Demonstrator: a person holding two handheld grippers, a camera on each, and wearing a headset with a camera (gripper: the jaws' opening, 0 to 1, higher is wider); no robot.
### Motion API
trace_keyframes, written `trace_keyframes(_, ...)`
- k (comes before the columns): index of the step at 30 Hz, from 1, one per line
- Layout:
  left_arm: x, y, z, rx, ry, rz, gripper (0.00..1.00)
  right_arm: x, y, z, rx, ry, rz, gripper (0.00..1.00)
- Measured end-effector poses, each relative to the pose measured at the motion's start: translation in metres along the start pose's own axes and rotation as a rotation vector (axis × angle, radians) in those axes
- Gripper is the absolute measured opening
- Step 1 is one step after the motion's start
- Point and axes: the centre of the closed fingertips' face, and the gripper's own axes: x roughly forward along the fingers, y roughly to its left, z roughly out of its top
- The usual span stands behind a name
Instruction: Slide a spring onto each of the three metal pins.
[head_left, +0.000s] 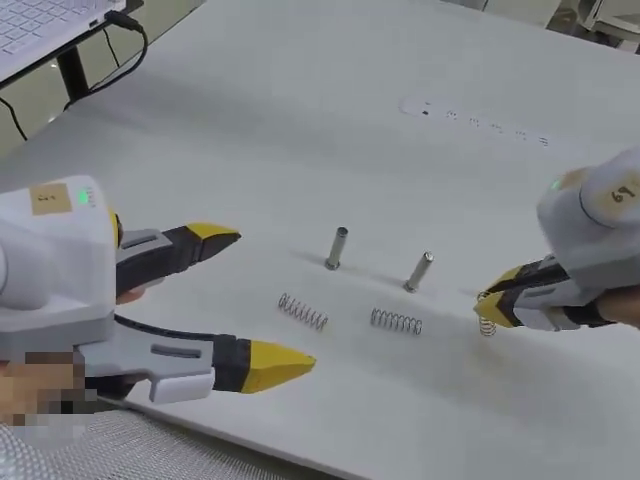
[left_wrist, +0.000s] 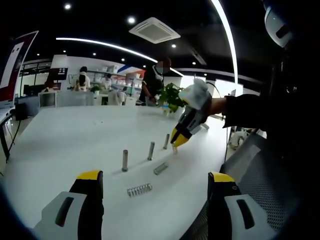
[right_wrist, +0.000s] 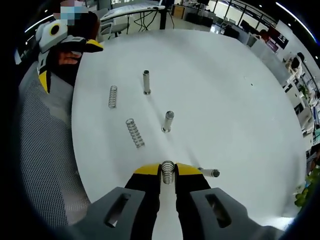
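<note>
Spring (head_left: 487, 326) hangs upright, pinched by right gripper (head_left: 497, 306).

White table (head_left: 300, 90): three metal pins upright in a row, left pin (head_left: 337, 248), middle pin (head_left: 419, 271), right pin (left_wrist: 166, 141); nearer, left spring (head_left: 302, 312) and right spring (head_left: 396, 321) lying flat.

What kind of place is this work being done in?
Probably an open-plan office: a large white table with a laptop nearby, a ceiling air-conditioning unit, and people at desks in the background.
</note>
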Motion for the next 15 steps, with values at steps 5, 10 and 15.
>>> trace_keyframes(5,0.0,0.001,-0.001,0.005,0.008,0.004,0.83,-0.006,-0.001,0.006,0.055,-0.078,-0.005,0.08)
trace_keyframes(10,-0.001,0.003,-0.002,0.005,0.015,0.011,0.83,-0.016,-0.007,0.011,0.108,-0.174,-0.019,0.08)
trace_keyframes(15,-0.001,0.004,-0.004,0.003,0.025,0.015,0.83,-0.024,-0.012,0.012,0.117,-0.233,-0.047,0.08)
